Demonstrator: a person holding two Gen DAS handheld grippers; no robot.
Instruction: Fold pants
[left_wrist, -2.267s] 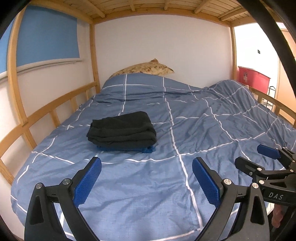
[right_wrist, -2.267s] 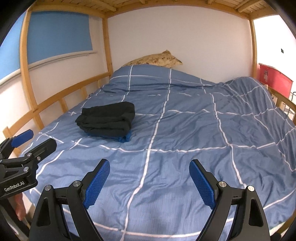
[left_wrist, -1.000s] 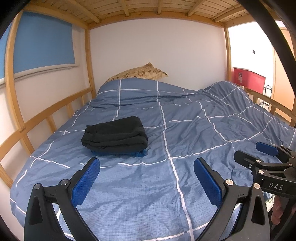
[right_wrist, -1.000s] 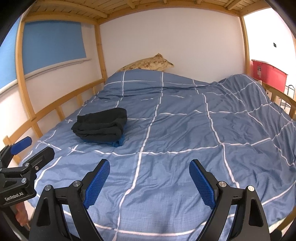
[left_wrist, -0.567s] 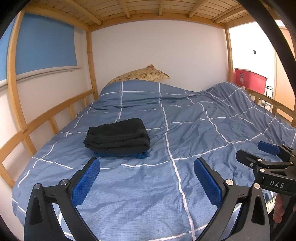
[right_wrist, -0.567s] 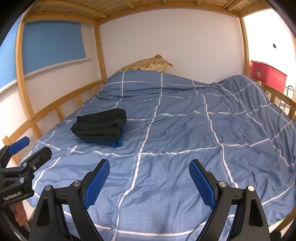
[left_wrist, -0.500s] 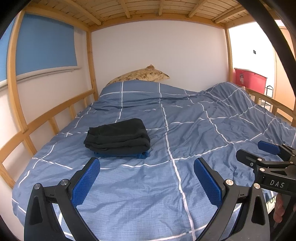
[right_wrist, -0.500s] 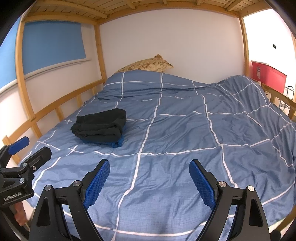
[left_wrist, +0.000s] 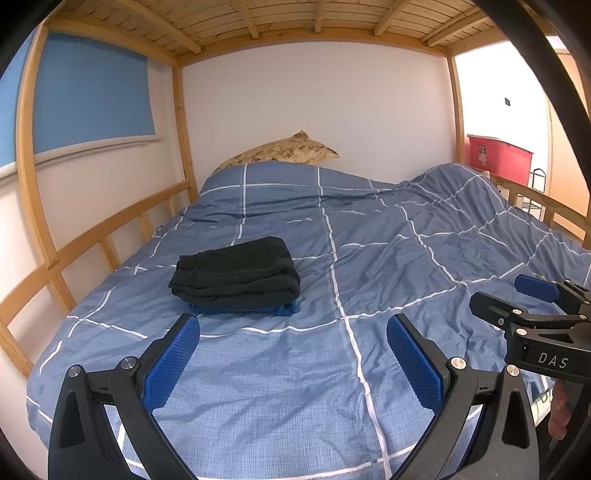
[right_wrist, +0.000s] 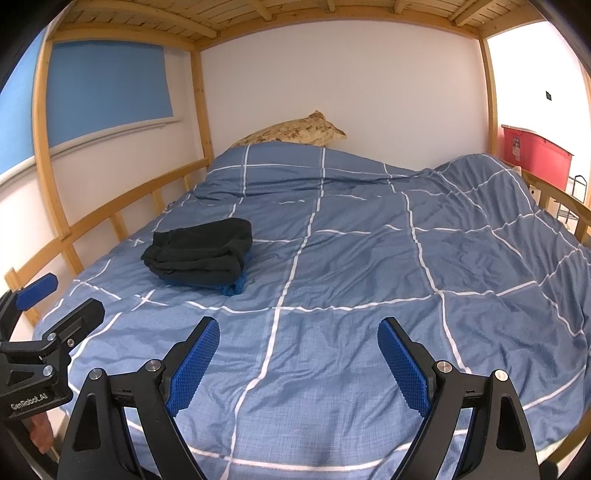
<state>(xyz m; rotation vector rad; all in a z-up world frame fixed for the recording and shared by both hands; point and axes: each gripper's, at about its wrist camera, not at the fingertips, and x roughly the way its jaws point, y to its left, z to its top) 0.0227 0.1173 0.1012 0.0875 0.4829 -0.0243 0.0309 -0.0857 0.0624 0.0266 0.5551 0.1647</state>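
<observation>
1. The black pants (left_wrist: 236, 271) lie folded on the bed's blue checked duvet (left_wrist: 369, 258), near the left rail, atop something blue.
2. The left gripper (left_wrist: 293, 354), marked "GenRobot.AI", has its jaws wide apart, empty.
3. The right gripper (right_wrist: 298, 354), marked "DAS", is likewise spread, holding nothing.

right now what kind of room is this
Most likely a bedroom, on the lower level of a wooden bunk bed: slats run overhead, a blue checked duvet covers the mattress, and a pillow lies by the far wall. Folded dark pants lie on the duvet.
</observation>
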